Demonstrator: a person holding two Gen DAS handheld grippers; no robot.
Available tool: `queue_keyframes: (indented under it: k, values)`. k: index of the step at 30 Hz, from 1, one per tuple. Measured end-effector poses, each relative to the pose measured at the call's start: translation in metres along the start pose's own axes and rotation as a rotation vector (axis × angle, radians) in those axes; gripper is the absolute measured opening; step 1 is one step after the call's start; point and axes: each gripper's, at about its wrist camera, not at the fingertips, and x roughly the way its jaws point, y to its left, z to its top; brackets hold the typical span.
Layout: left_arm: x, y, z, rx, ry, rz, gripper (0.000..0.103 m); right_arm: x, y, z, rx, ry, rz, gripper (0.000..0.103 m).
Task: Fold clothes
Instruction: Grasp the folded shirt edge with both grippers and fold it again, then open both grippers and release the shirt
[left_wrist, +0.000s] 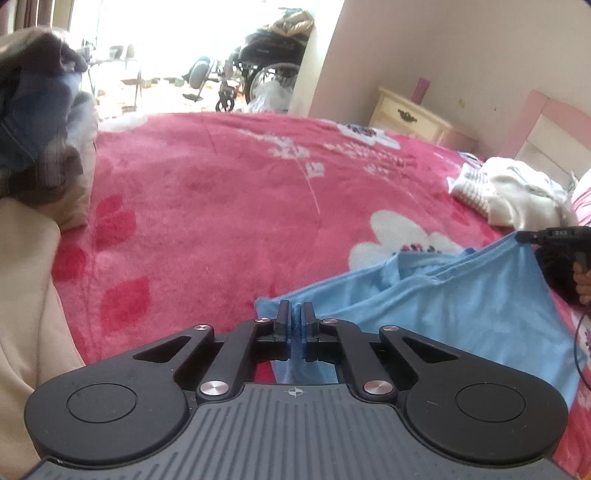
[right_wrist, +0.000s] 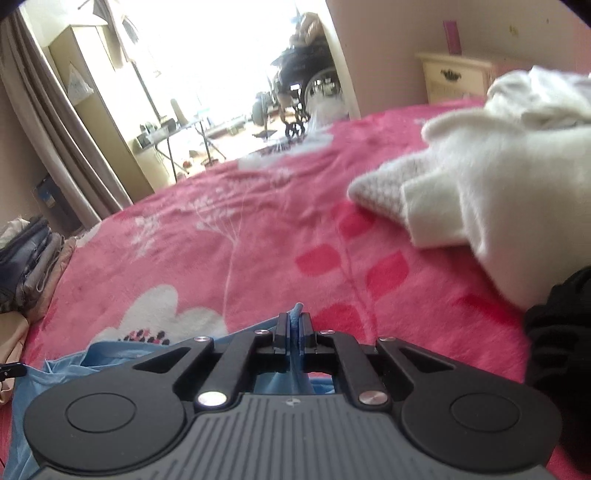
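Note:
A light blue garment (left_wrist: 461, 306) lies on the pink flowered blanket (left_wrist: 221, 206) at the near right. My left gripper (left_wrist: 295, 308) is shut on one edge of it, a strip of blue cloth pinched between the jaws. In the left wrist view my right gripper (left_wrist: 526, 236) shows at the far right, lifting another corner of the same cloth. The right wrist view shows that gripper (right_wrist: 294, 317) shut on a blue fold, with the blue garment (right_wrist: 62, 369) hanging below to the left.
A pile of white clothes (right_wrist: 498, 184) lies on the bed to the right, a black cloth (right_wrist: 561, 350) beside it. Folded dark clothes (left_wrist: 37, 122) are stacked at the bed's left edge. A cream nightstand (left_wrist: 410, 118) and a wheelchair (left_wrist: 266, 74) stand beyond the bed.

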Motion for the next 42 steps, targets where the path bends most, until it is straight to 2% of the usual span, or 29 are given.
queue_keyframes:
  k: [10,16,21,24,25,26,27,30,32,35,37,40,42]
  values:
    - [-0.006,0.003,0.019,0.005,-0.083,0.007,0.002,-0.023,-0.009,0.007,0.036,-0.092,-0.024,0.005]
    - [0.007,0.007,0.025,-0.002,-0.079,0.019,0.002,-0.021,-0.018,0.011,0.058,-0.115,-0.040,0.005]
    - [0.031,0.016,0.020,-0.018,-0.008,0.038,0.003,0.003,-0.023,0.007,0.065,-0.083,-0.051,0.005]
    - [0.049,0.027,0.016,-0.061,0.060,0.070,0.008,0.025,-0.031,0.001,0.090,-0.019,-0.075,0.009]
    - [0.053,0.031,0.015,-0.084,0.078,0.080,0.014,0.032,-0.034,-0.001,0.101,0.005,-0.085,0.011]
    - [0.052,0.034,0.015,-0.114,0.074,0.090,0.022,0.039,-0.038,-0.002,0.112,0.030,-0.094,0.014]
    - [0.050,0.038,0.016,-0.143,0.069,0.100,0.026,0.045,-0.041,-0.004,0.124,0.051,-0.103,0.015]
    - [0.032,0.045,0.019,-0.206,0.050,0.105,0.030,0.029,-0.048,-0.003,0.170,0.018,-0.095,0.024]
    - [0.015,0.048,0.018,-0.246,0.069,0.074,0.032,0.012,-0.048,-0.002,0.167,0.000,-0.096,0.024]
    - [-0.014,0.049,0.009,-0.292,0.136,-0.029,0.040,-0.019,-0.046,-0.004,0.164,-0.006,-0.070,0.024]
    - [-0.029,0.047,-0.008,-0.333,0.218,-0.106,0.042,-0.042,-0.046,-0.012,0.177,0.002,-0.048,0.028]
    - [-0.047,0.038,-0.041,-0.385,0.341,-0.191,0.043,-0.069,-0.047,-0.035,0.226,0.077,-0.018,0.033]
    - [-0.053,0.029,-0.062,-0.387,0.406,-0.221,0.043,-0.084,-0.047,-0.054,0.253,0.140,-0.010,0.039]
